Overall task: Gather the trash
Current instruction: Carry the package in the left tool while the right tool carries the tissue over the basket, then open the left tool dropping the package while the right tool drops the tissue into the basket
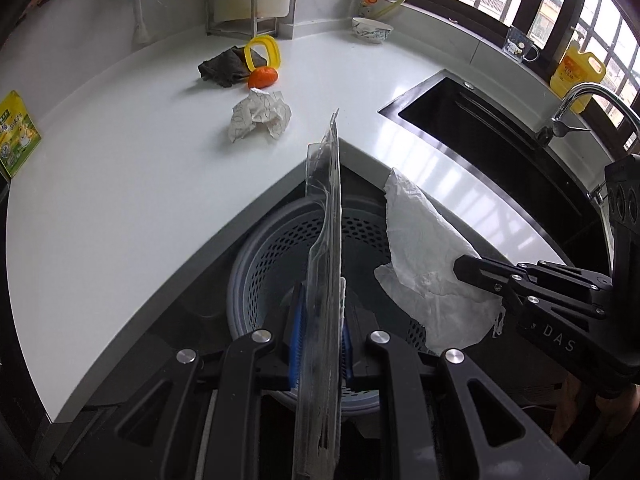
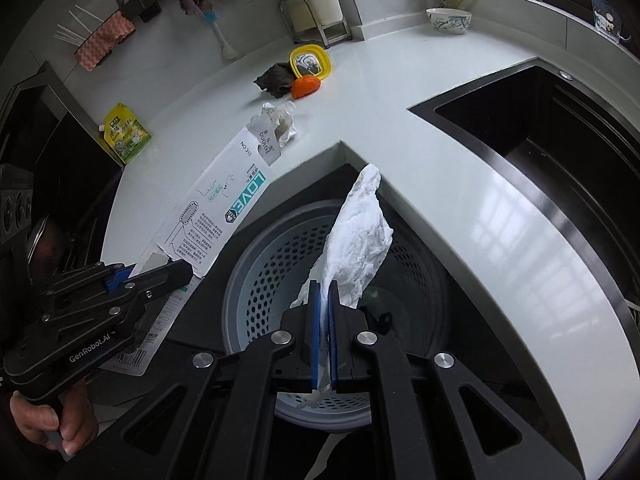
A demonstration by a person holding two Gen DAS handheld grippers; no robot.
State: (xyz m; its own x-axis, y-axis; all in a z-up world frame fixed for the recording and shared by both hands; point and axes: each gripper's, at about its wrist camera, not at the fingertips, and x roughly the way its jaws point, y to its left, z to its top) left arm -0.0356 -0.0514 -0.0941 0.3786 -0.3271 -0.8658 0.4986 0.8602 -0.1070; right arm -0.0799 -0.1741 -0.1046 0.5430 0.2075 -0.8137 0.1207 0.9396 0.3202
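Note:
My left gripper (image 1: 320, 300) is shut on a flat blister pack (image 1: 326, 216), seen edge-on in the left wrist view. In the right wrist view the pack's printed white card (image 2: 224, 208) shows, with the left gripper (image 2: 180, 272) pinching its lower end. My right gripper (image 2: 324, 292) is shut on a crumpled white paper towel (image 2: 356, 232); in the left wrist view the right gripper (image 1: 464, 266) and the towel (image 1: 424, 256) are at the right. Both items hang over a grey perforated basket (image 1: 260, 264) (image 2: 260, 280) standing below the countertop's inner corner. A crumpled paper ball (image 1: 260, 116) (image 2: 282, 122) lies on the counter.
On the white countertop (image 1: 120, 184) lie an orange scrap (image 1: 263, 77), a dark cloth (image 1: 222, 68), a yellow lid (image 1: 262, 54) and a green pouch (image 1: 18, 134). A bowl (image 1: 372, 29) stands at the back. The black sink (image 1: 480, 120) and faucet (image 1: 584, 96) are at the right.

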